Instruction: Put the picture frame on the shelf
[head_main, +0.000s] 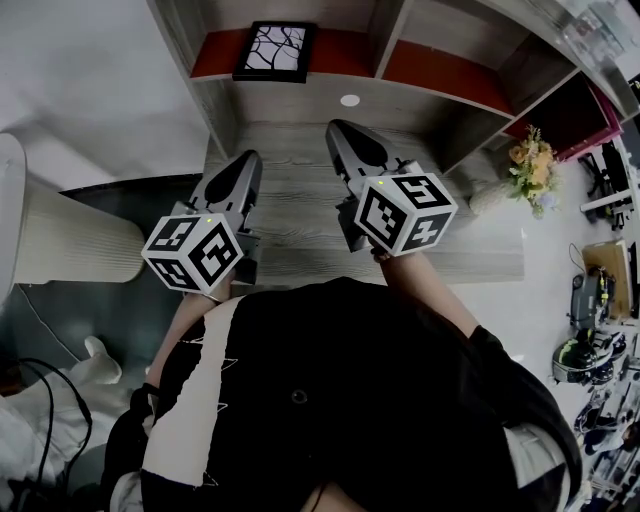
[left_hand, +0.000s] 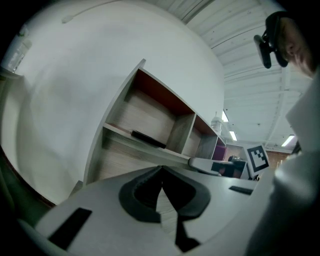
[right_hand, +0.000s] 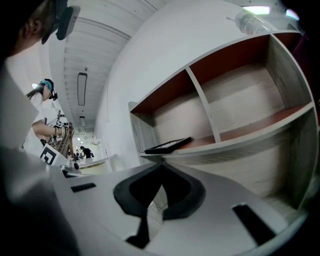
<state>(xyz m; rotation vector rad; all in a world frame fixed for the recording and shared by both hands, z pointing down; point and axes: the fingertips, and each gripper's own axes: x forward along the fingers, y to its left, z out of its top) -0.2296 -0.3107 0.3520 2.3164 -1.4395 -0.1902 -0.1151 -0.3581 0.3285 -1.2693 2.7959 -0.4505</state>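
White wall (left_hand: 75, 90), ribbed white ceiling (left_hand: 250, 85) with bright strip lights (left_hand: 233, 135).

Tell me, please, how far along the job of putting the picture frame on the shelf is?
Done: the picture frame lies flat in the left compartment of the shelf. In hand: nothing. The left gripper and the right gripper are both shut and empty, held level in front of the shelf and apart from the frame. Left: nothing that I can see, unless the frame is meant to stand upright.
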